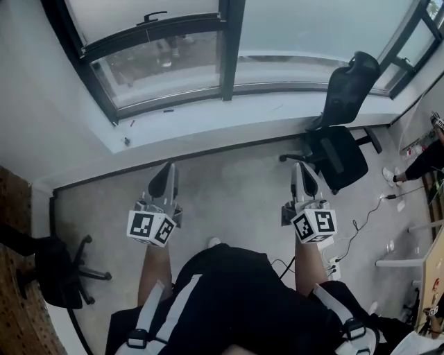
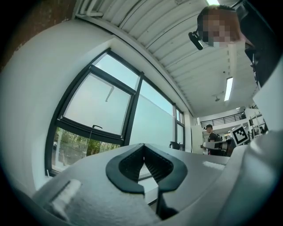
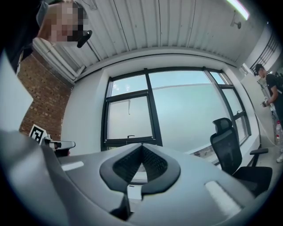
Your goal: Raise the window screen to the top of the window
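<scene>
Both our left gripper (image 1: pixel 165 179) and right gripper (image 1: pixel 304 177) are pinched fully closed on nothing, well short of the pale translucent window screen (image 1: pixel 111 17) at upper left, which looks light and flimsy, so we'd grab what looks like its small dark handle (image 1: pixel 153 15) on the stiff bottom rail (image 1: pixel 152 33).

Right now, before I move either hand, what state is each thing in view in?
window screen: mostly down, not at the top; clear glass shows below it.
left gripper: shut, empty.
right gripper: shut, empty.
office chair: upright, unoccupied.
</scene>
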A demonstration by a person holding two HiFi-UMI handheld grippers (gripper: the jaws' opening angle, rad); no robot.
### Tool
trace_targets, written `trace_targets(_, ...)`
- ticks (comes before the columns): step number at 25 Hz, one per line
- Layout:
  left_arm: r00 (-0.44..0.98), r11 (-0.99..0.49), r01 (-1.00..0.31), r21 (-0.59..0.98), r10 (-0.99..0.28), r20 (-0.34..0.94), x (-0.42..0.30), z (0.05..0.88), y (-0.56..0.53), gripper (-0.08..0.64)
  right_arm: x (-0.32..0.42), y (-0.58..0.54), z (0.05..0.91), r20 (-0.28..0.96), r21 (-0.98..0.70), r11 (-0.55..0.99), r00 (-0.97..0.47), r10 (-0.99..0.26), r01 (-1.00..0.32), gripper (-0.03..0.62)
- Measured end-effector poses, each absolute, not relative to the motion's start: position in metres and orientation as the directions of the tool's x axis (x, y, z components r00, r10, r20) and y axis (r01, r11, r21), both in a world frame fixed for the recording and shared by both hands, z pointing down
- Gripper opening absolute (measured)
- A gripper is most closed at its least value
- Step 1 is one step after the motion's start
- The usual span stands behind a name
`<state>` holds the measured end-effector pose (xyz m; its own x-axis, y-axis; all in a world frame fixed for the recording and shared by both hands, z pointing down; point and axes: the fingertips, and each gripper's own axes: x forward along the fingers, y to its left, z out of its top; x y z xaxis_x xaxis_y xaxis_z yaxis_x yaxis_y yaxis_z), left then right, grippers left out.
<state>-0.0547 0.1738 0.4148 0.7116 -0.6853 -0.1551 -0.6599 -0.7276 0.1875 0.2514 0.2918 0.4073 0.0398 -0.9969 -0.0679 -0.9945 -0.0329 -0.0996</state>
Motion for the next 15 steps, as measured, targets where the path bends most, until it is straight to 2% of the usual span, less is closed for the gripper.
trace_targets(5, 0.679, -0.696, -0.705, 0.134, -0.718, -0.152, -0.089, 0.417, 0.166, 0.004, 0.199, 0.249, 0.415, -0.078, -0.099, 0.101, -0.093, -0.993, -0.99, 0.005)
trace_targets(10, 0.657, -0.67, -0.728, 0.145, -0.742, -0.135, -0.105, 0.432, 0.156, 0.004, 0.158, 0.209, 0.426, -0.079, -0.115, 0.2, -0.191, -0.978, -0.973, 0.005)
trace_targets(15, 0.609, -0.621, -0.763, 0.18, -0.784, -0.125, -0.11, 0.426, 0.127, 0.003, 0.151, 0.161, 0.431, -0.084, -0.135, 0.276, -0.267, -0.96, -0.952, 0.005)
